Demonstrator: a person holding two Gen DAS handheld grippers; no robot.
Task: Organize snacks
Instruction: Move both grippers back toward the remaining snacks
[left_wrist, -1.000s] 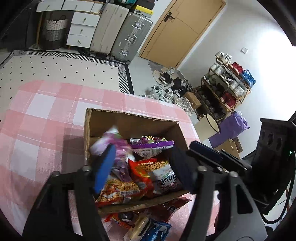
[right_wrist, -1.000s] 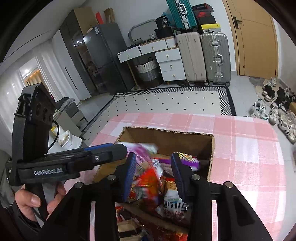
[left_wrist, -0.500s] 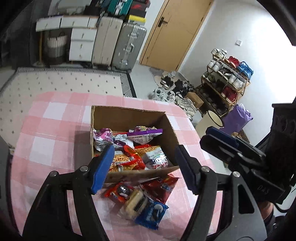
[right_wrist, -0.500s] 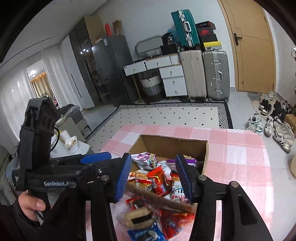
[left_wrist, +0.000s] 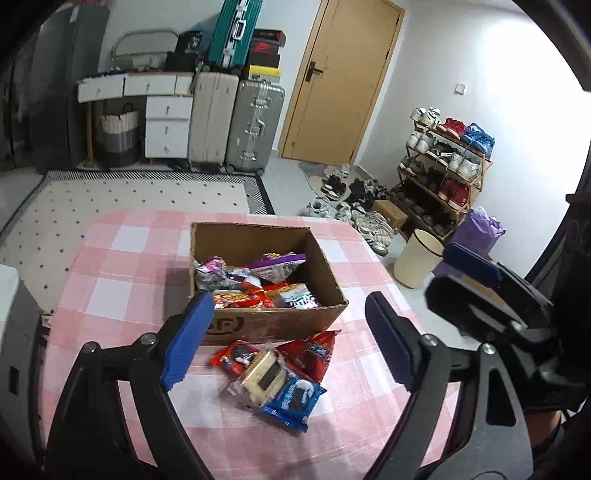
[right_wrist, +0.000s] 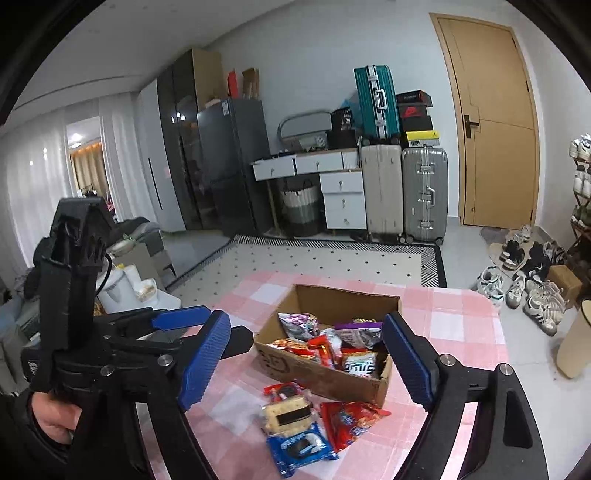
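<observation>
Four loose snack packets (left_wrist: 275, 373) heaped on the bench just in front of the cardboard box (left_wrist: 271, 325), itself already part full of packets. Left claw (left_wrist: 284, 341) spread wide and empty, held above the heap; right claw (right_wrist: 306, 363) likewise wide apart, holding nothing. Likely trouble: overlapped slick wrappers, so a pinch could drag a neighbour along or crush the sandwich biscuit (left_wrist: 263, 376). Pink checked cloth (left_wrist: 110, 280) over the bench. Beyond: dotted rug, suitcases (left_wrist: 255, 127), wooden door, shoe rack (left_wrist: 439, 173).
</observation>
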